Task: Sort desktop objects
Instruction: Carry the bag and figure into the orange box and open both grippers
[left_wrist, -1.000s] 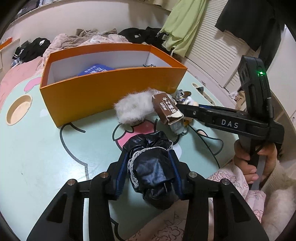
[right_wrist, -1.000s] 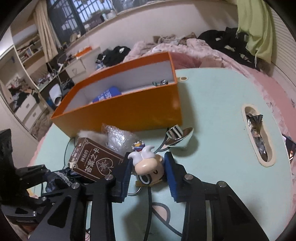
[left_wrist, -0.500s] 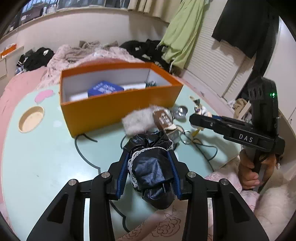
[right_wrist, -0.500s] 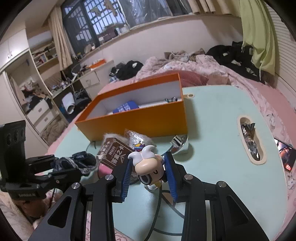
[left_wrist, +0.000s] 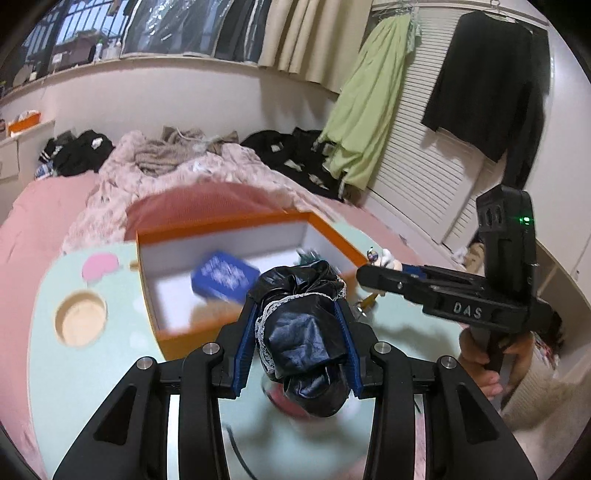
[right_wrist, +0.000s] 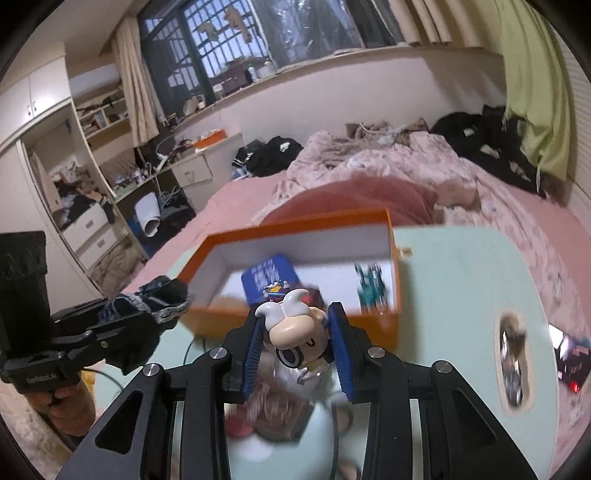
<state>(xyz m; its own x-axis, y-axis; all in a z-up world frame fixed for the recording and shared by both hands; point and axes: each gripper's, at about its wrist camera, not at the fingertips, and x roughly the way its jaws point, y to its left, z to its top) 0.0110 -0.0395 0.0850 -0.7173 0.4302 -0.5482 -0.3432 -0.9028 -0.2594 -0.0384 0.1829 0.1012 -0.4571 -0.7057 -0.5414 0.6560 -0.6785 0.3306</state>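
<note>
A: Big stuff first?
B: Mint-green tabletop (left_wrist: 92, 376). Open orange box (right_wrist: 394, 295) toward its far edge; blue booklet (left_wrist: 224, 277) lying inside.
A: Left gripper?
B: Left gripper (left_wrist: 300, 343) clenched on a black lace-trimmed fabric bundle (left_wrist: 301, 339), held above the table at the box's near wall.
A: Right?
B: Right gripper (right_wrist: 298, 349) grasping a white-haired cartoon figurine (right_wrist: 293, 334), pads on both sides, also up near the box's front wall. Blurred clutter on the table underneath, can't identify.
</note>
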